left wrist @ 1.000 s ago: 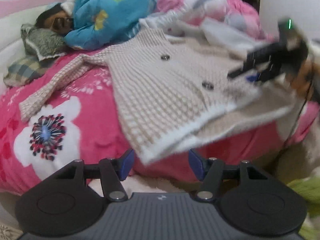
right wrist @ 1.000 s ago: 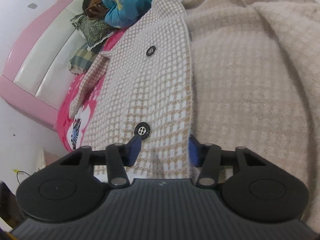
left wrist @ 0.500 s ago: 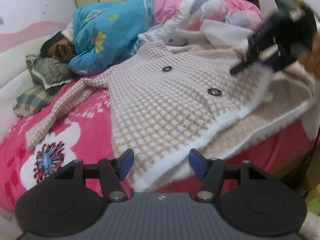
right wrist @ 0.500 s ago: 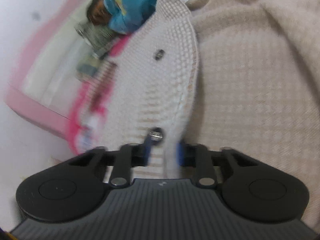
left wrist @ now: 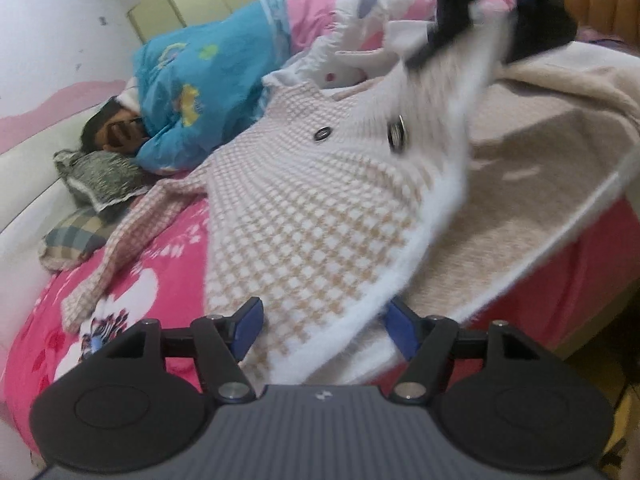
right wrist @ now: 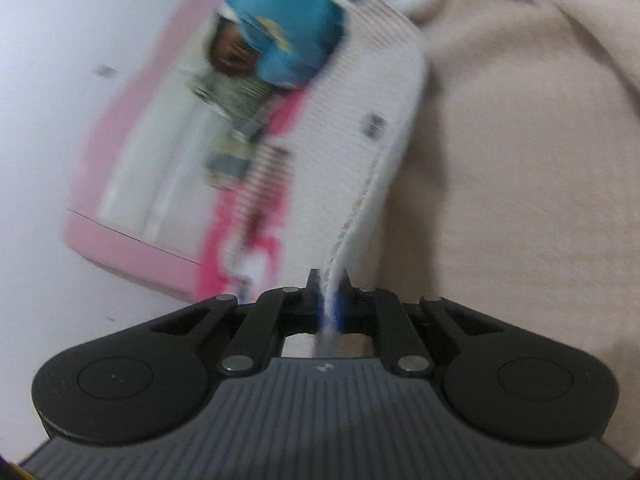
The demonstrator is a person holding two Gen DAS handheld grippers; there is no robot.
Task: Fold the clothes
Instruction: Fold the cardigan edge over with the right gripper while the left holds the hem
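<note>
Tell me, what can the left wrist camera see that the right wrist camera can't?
Only the left wrist view shows the whole checked coat front, its sleeve on the pink flowered bedspread, and the left hand-held gripper, jaws opening around the hem. Only the right wrist view shows the right hand-held gripper pinching the coat's white edge. Both show the coat, a person in blue lying on the bed, and pillows.
</note>
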